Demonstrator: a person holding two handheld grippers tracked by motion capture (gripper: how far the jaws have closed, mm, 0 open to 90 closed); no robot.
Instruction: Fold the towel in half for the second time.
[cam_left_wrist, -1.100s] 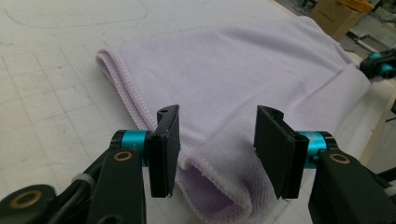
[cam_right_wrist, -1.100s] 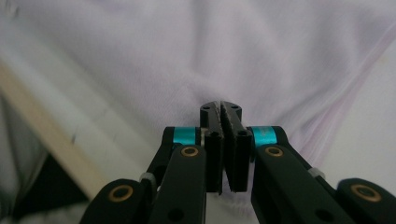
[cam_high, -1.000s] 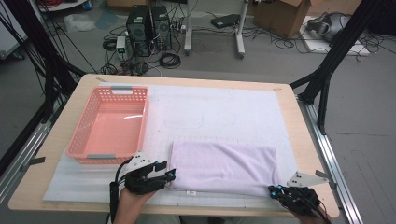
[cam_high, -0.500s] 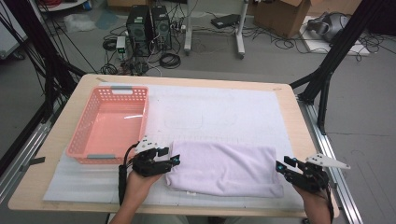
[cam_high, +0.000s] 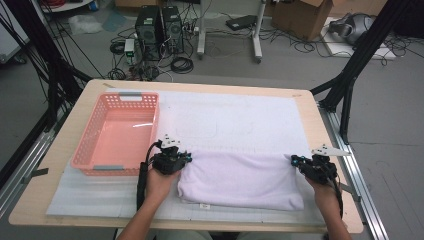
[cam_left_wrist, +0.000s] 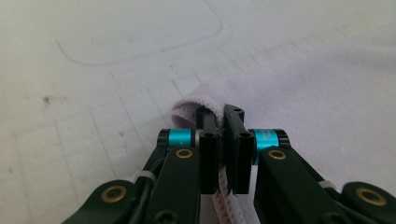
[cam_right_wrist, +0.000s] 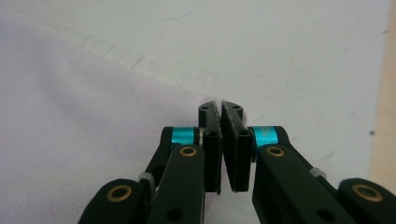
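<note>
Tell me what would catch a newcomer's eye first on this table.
The folded lilac towel lying at the near middle of the white mat, with the left hand-held gripper and the right hand-held gripper each shut on a far corner. Left of it stands an empty pink basket.

no readable text, labels, brands, numbers or signs anywhere, small white tag (cam_high: 203, 205) on towel (cam_high: 240, 180) near edge at 6 o'clock too tiny to read, faint outline marks on white mat (cam_high: 235, 120) not letters
</note>
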